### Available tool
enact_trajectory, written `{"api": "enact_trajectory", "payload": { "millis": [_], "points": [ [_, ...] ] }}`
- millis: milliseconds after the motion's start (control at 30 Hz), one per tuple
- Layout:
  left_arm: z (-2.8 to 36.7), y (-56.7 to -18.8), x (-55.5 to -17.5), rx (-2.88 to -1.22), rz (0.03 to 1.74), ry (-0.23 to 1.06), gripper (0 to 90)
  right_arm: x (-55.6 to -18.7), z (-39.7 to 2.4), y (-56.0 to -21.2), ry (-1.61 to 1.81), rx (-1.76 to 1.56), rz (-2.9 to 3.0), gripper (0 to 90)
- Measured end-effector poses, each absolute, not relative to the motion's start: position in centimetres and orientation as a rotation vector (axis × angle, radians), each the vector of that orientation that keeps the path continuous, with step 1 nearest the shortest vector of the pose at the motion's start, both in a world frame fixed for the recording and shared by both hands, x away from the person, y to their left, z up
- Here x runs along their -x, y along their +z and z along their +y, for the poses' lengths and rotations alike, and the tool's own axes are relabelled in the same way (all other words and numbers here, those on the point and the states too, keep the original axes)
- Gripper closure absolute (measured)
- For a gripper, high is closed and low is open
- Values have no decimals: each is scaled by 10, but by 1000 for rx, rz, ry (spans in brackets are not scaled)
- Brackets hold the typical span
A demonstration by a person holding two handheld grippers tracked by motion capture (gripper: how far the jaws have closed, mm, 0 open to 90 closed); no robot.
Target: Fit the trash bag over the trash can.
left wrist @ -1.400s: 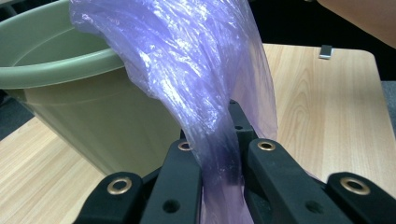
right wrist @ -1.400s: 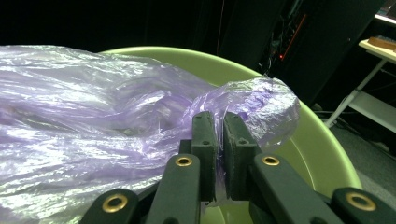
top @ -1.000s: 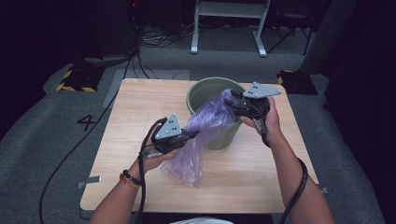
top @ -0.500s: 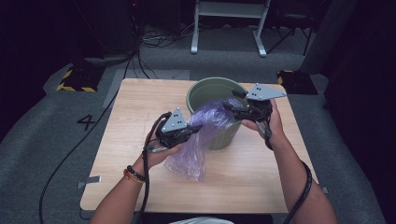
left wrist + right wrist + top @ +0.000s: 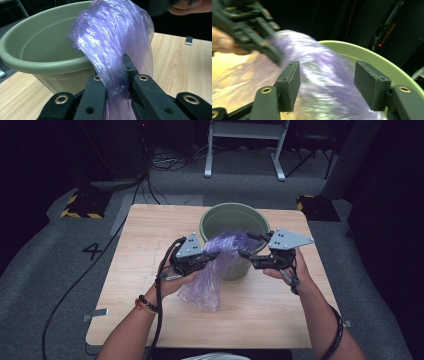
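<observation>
Left gripper (image 5: 212, 256) pinching purple bag (image 5: 210, 275), jaws pressed tight on film. Bag draping over near rim of green bucket (image 5: 235, 217) and hanging onto table (image 5: 145, 235). Right gripper (image 5: 246, 253) just opening, jaws spread, gripping nothing, bag beyond.

The thin, crumpled purple plastic bag (image 5: 212, 270) was draped over the near rim of the green bucket (image 5: 234, 220), trailing onto the table (image 5: 150, 235) mid-surface.

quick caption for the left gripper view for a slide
Left gripper shut on a bunched purple plastic bag draped over the rim of a green bucket on a wooden table.
</observation>
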State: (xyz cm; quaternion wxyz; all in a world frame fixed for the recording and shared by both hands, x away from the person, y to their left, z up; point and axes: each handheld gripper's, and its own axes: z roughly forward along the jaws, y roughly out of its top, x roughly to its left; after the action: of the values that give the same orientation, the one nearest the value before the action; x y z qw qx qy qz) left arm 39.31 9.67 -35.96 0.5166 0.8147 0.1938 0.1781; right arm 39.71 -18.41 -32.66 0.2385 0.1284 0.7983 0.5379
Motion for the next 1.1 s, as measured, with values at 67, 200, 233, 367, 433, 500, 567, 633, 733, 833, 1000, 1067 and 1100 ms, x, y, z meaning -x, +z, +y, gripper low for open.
{"api": "enact_trajectory", "payload": {
  "millis": [67,200,233,367,433,500,567,633,733,833,1000,1067,1100],
  "points": [
    [96,-359,-393,-1956,465,425,849,-393,-181,-328,1470,-317,2195,378],
    [95,-357,-393,-1946,460,416,836,-390,-173,-332,1432,-287,2204,487],
    [95,-356,-393,-1944,459,416,824,-389,-172,-333,1428,-279,2208,562],
    [98,-354,-392,-1932,460,416,765,-386,-170,-338,1421,-241,2207,783],
    [100,-352,-391,-1922,451,407,742,-386,-170,-338,1404,-250,2202,844],
    [101,-351,-389,-1922,444,412,731,-388,-170,-338,1396,-259,2204,878],
    [101,-350,-388,-1919,442,416,664,-390,-171,-337,1392,-278,2192,897],
    [103,-349,-387,-1908,462,428,606,-391,-172,-336,1399,-291,2178,899],
    [106,-349,-388,-1902,471,401,483,-394,-174,-335,1406,-319,2158,900],
    [107,-349,-384,-1917,459,400,394,-400,-176,-335,1404,-356,2148,900],
    [113,-349,-378,-1929,444,399,387,-410,-181,-333,1402,-405,2134,900],
    [114,-350,-377,-1935,443,397,416,-415,-182,-331,1398,-427,2124,900],
    [114,-350,-377,-1937,439,391,416,-415,-182,-331,1398,-427,2124,900]
  ]
}}
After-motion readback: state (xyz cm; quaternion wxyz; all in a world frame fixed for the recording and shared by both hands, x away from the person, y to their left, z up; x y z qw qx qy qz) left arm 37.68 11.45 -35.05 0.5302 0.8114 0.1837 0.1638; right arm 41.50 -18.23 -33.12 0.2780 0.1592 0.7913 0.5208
